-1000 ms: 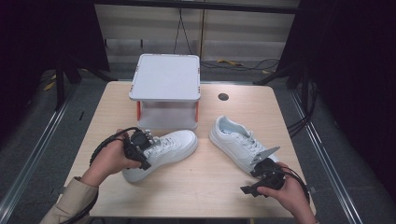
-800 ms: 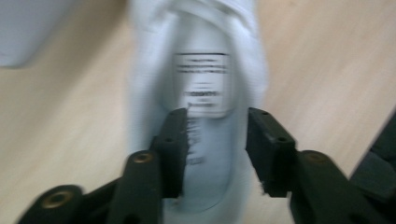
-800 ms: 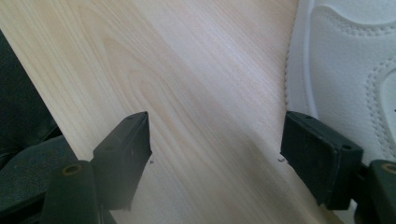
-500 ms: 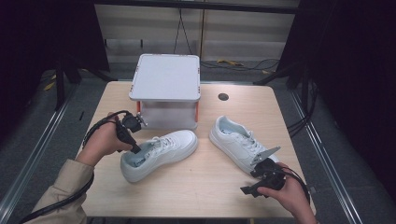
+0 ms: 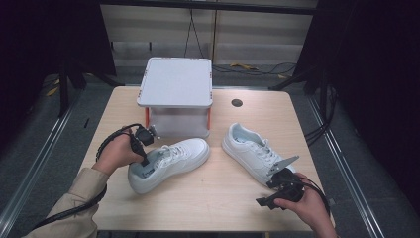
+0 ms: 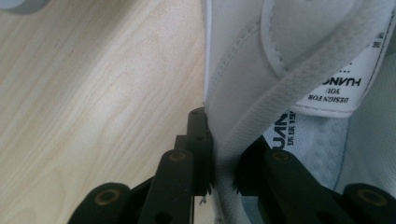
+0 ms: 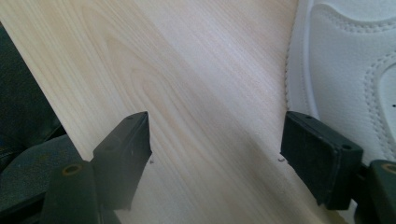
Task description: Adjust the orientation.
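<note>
- On the left half of the table (image 5: 198, 198), the left gripper (image 5: 143, 148) now sits at the heel end of the left sneaker (image 5: 171, 156); one second ago it was further forward, over the middle of the shoe.
- From the left gripper view, its jaws are pressed together on the heel collar (image 6: 224, 140) of this shoe, one jaw outside the wall and one inside.
- Compared with a second ago, the shoe has turned a little: its heel points more toward the person, while its toe stays near the white box (image 5: 176, 94).
- Near the front right edge, the right gripper (image 5: 280, 191) has not moved; its jaws stand wide apart over bare wood, just beside the right sneaker (image 5: 255, 151), not touching it.
- My judgement: the left shoe is secured for lifting or dragging, and the right shoe is not yet taken.
</note>
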